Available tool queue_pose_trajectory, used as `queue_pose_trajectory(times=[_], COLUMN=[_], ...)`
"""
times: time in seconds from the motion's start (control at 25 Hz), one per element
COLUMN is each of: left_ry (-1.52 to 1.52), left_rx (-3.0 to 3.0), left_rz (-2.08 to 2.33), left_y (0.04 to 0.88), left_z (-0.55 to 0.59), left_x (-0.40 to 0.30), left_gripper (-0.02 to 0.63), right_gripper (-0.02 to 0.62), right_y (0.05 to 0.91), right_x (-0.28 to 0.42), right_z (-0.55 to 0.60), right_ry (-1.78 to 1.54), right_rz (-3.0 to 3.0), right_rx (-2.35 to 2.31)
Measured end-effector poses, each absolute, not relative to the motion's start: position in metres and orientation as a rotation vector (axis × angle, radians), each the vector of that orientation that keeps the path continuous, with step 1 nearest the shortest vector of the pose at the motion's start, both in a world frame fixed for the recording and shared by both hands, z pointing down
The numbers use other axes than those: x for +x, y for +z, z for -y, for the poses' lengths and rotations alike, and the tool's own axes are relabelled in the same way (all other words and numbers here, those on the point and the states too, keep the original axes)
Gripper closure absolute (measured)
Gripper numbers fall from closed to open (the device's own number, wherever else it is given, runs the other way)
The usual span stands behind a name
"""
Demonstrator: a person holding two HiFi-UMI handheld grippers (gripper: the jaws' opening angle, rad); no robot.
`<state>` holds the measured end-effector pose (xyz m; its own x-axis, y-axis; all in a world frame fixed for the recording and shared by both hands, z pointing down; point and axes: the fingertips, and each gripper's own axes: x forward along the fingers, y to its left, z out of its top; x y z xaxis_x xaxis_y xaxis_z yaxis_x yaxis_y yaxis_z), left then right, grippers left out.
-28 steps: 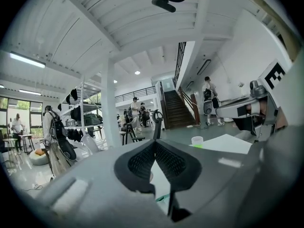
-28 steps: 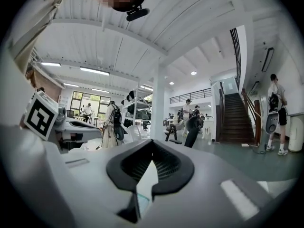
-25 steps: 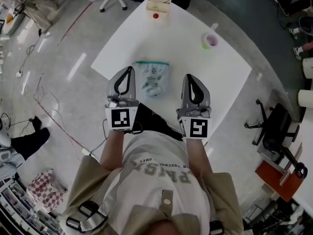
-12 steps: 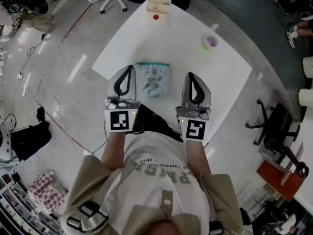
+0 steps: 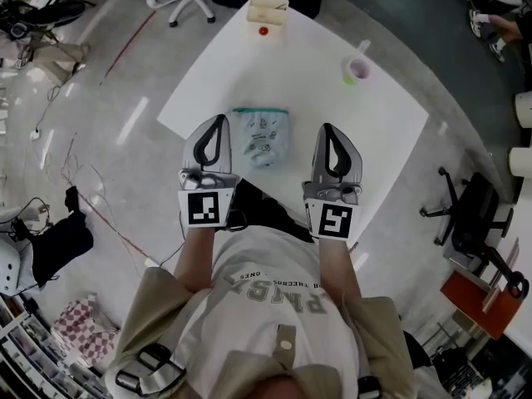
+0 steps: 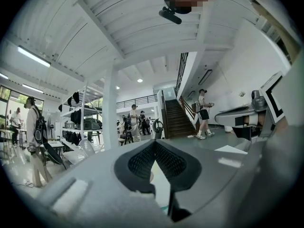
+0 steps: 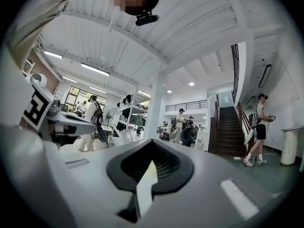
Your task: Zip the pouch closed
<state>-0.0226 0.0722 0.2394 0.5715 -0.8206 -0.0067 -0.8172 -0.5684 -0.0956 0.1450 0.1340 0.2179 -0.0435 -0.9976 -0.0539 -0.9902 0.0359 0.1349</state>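
A see-through pouch (image 5: 263, 137) with a teal zip strip along its far edge lies on the white table (image 5: 374, 140). Both grippers hover level over the table's near edge with the pouch between them, and neither touches it. My left gripper (image 5: 220, 120) is to the pouch's left, its jaws shut tip to tip with nothing in them. My right gripper (image 5: 326, 129) is to the pouch's right, also shut and empty. In the left gripper view (image 6: 154, 142) and the right gripper view (image 7: 152, 142) the black pads meet, and the room lies beyond.
A pale box (image 5: 268, 13) with a red dot stands at the table's far corner. A small cup (image 5: 357, 70) stands at the far right. A black chair (image 5: 467, 223) is on the floor to the right, and cables (image 5: 75, 181) lie to the left.
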Motion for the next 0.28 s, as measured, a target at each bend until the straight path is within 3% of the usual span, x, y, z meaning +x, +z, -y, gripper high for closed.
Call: queue_pose_trajectory(times=[0.28], left_ry=[-0.082], left_rx=[-2.717], left_rz=[-1.406], left_y=[0.2427], left_z=[-0.0745], left_x=[-0.0206], left_gripper=[0.595], right_gripper=[0.598], right_y=[0.2197], right_x=[0.1454], right_z=[-0.1358], right_ry=[-0.212], right_rz=[2.222], right_rx=[2.115])
